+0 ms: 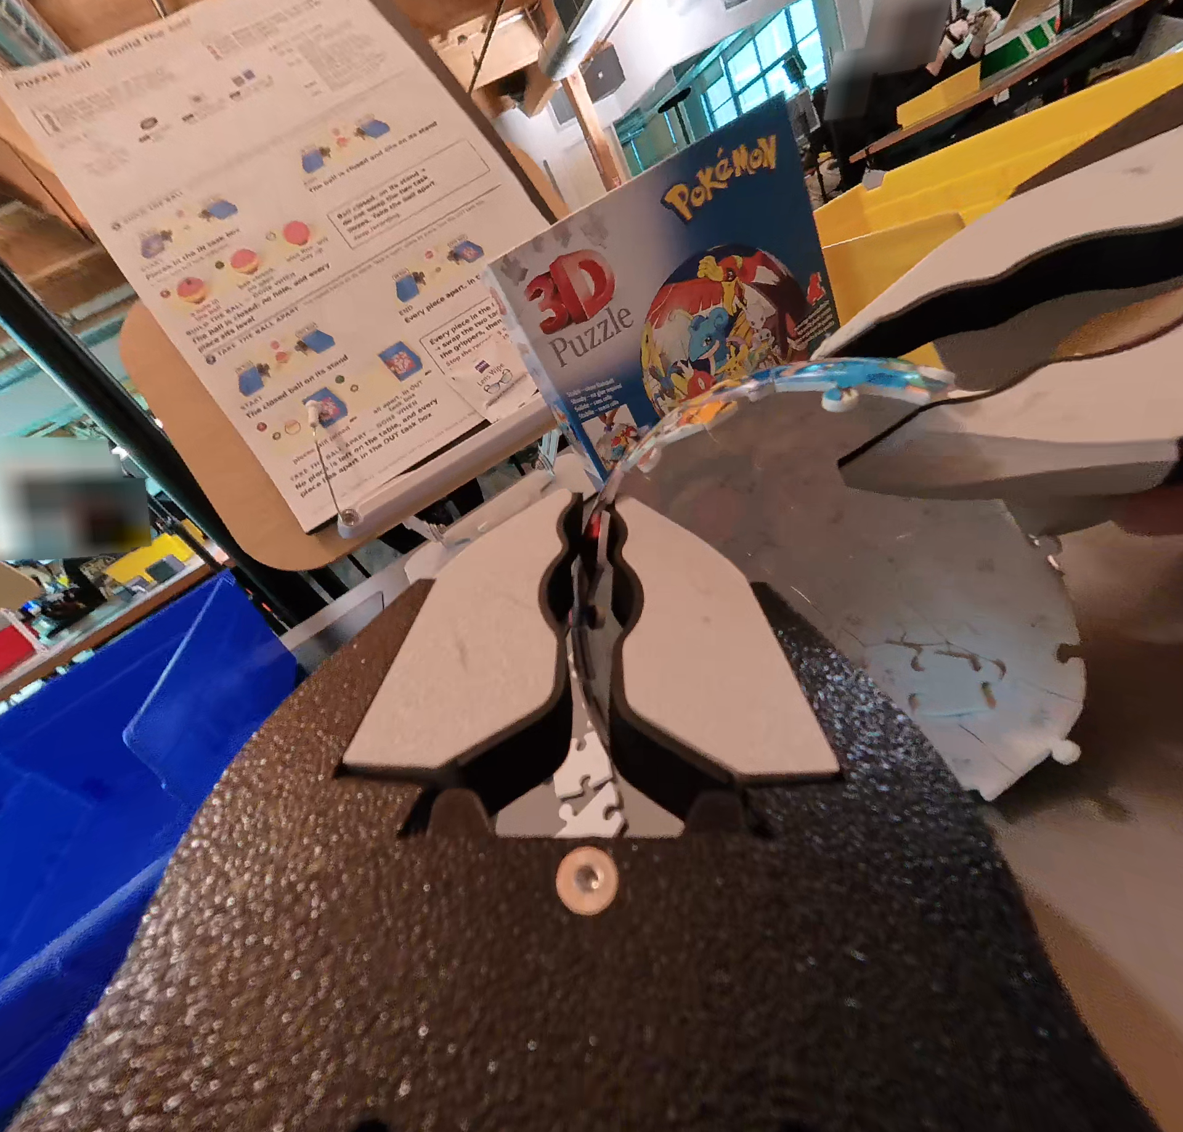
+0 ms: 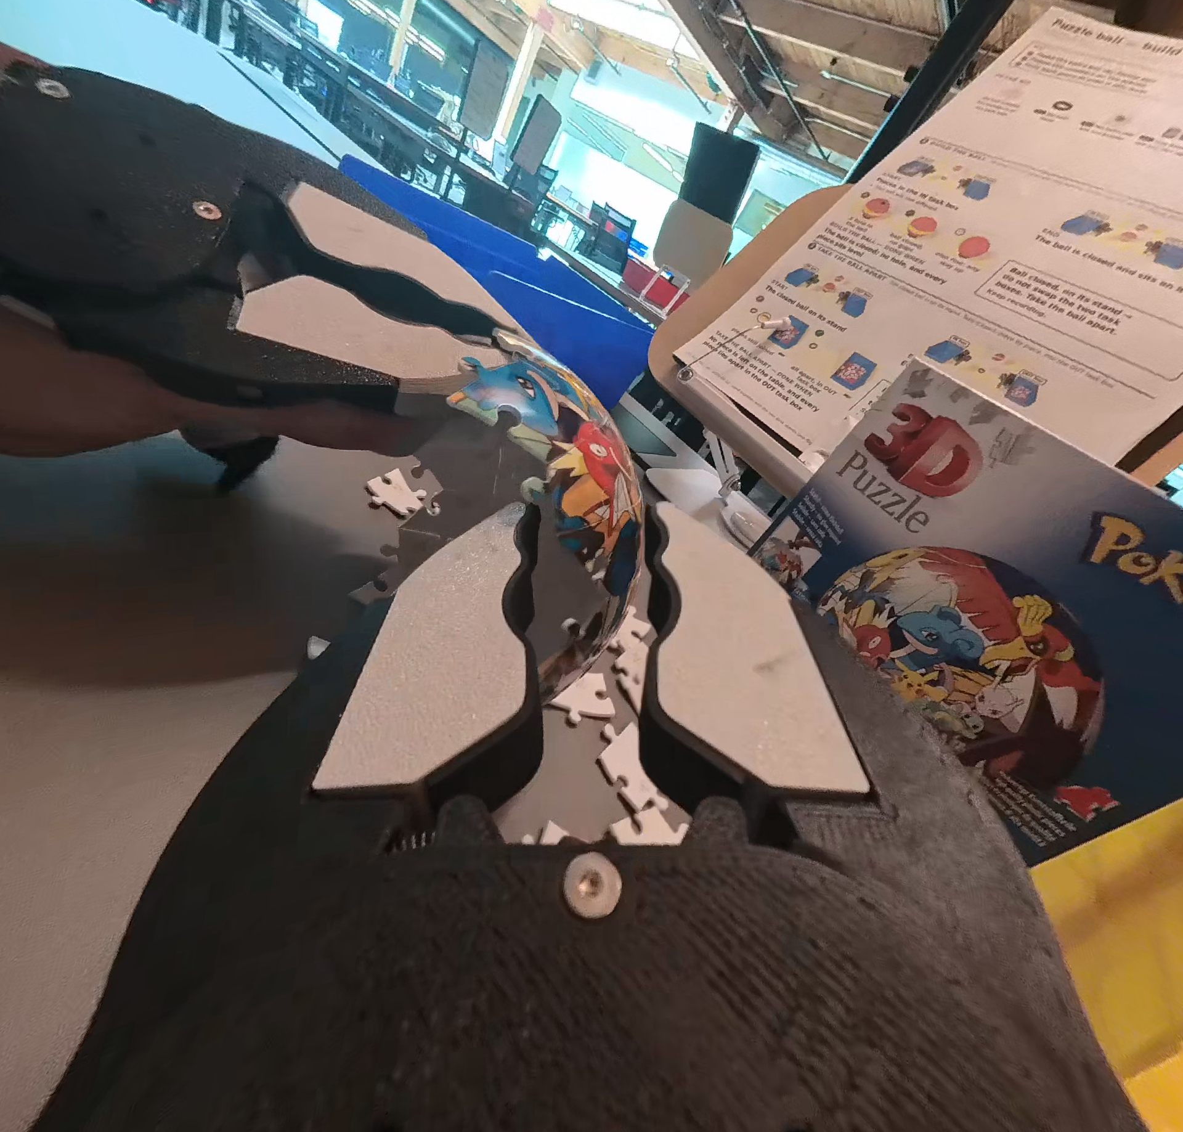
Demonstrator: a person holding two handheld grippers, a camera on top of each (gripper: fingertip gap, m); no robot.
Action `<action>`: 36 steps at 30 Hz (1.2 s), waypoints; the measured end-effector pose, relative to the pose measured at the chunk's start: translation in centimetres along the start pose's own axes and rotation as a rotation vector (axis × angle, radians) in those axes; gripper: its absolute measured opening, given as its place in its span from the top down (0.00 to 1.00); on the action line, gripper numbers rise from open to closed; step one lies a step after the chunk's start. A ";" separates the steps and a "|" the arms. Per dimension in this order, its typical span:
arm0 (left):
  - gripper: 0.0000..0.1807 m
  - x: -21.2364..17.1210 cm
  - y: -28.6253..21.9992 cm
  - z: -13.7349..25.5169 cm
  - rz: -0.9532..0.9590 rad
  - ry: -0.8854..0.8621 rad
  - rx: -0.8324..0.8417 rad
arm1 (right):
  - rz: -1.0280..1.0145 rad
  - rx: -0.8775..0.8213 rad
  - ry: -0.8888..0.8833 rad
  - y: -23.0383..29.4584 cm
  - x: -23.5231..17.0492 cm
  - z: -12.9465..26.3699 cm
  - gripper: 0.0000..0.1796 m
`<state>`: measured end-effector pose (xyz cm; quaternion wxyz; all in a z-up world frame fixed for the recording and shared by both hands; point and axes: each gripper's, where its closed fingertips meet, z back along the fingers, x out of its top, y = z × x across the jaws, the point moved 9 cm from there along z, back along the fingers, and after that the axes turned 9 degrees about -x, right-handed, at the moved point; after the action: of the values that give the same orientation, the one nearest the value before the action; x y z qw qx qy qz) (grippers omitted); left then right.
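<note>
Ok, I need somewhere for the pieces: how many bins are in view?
2: a blue bin left of the left gripper, a yellow bin behind the puzzle box. Others may be hidden.

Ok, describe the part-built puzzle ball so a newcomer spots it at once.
Start at the upright blue puzzle box at the back. In front of it, between the jaws of the right gripper, rises the part-built puzzle ball. Unlike the flat white loose pieces beneath, it is a curved, glossy shell printed with colourful cartoon creatures.
</note>
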<state>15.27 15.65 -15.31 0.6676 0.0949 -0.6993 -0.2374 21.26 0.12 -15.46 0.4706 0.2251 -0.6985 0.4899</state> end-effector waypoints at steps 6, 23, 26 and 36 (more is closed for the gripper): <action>0.96 0.1 0.1 -0.1 0.025 -0.042 -0.012 | 0.142 -0.009 -0.027 0.3 0.0 -0.4 0.82; 0.93 -0.3 1.7 -0.7 0.203 -0.090 -0.230 | 0.287 -0.125 -0.032 1.3 -0.1 -0.8 0.84; 0.94 -0.1 2.4 -0.7 0.200 -0.037 -0.305 | 0.244 -0.098 -0.059 1.8 0.4 -0.2 0.82; 0.94 -0.2 2.4 -0.1 0.207 -0.149 -0.364 | 0.114 0.012 -0.148 2.2 0.9 0.1 0.66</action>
<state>15.87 17.81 -14.38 0.6409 -0.1175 -0.6983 -0.2963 19.06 1.10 -15.70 0.3876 0.2235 -0.7402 0.5020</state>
